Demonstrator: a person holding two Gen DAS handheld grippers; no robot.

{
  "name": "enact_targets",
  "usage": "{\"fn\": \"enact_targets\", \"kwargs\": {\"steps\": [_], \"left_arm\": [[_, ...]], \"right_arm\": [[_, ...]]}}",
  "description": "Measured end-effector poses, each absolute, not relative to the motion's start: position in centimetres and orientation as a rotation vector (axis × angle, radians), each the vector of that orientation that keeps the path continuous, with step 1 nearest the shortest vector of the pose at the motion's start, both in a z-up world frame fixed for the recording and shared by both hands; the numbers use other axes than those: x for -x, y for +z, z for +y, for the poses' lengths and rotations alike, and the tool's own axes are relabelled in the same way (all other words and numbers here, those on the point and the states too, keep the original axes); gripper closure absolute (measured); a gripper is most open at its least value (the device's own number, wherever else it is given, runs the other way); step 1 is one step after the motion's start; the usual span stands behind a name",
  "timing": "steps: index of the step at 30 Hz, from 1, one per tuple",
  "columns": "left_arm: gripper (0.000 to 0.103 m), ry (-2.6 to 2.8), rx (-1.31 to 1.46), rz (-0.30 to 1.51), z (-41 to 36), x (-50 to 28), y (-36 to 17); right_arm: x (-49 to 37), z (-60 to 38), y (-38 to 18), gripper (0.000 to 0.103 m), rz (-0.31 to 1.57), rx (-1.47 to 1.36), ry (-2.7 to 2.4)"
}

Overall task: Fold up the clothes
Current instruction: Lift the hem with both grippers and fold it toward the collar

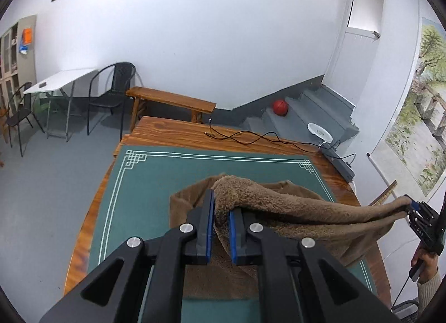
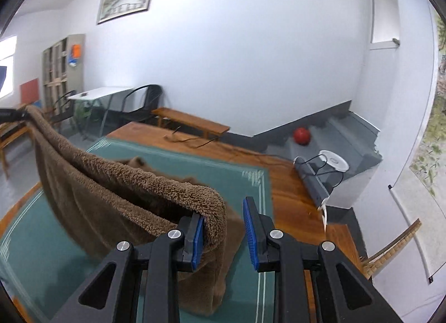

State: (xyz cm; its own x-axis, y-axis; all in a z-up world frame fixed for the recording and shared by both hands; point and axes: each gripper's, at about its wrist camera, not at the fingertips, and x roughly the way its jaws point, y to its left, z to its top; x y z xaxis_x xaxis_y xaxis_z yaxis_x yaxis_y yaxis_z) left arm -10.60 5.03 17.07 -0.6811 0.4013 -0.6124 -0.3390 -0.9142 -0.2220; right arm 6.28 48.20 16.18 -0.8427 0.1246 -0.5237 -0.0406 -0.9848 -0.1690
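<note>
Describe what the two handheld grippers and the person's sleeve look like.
Both the left gripper and right gripper are matte black, with angular cut-out arms, silver round bolts and blue-padded fingers. The right one shows white lettering and a thin black cable. The sleeve is cream knit.

Hiding the left claw [image 1: 221, 211] pad tips under folds of the brown fleece garment [image 1: 292, 211]. Smearing the green mat [image 2: 245, 181] border lines in the right wrist view. Cutting the person's hand [image 1: 425, 263] off at the frame edge. Covering the worktop [image 1: 178, 133] beneath the cloth.
</note>
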Motion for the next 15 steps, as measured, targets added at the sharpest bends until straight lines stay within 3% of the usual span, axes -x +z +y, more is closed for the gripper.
{"fn": "enact_targets", "kwargs": {"steps": [15], "left_arm": [[0.092,2.512,1.271,-0.143,11.2,27.9,6.1]], "right_arm": [[10.5,51.0,8.7,0.076,-0.053,1.025,2.687]]}}
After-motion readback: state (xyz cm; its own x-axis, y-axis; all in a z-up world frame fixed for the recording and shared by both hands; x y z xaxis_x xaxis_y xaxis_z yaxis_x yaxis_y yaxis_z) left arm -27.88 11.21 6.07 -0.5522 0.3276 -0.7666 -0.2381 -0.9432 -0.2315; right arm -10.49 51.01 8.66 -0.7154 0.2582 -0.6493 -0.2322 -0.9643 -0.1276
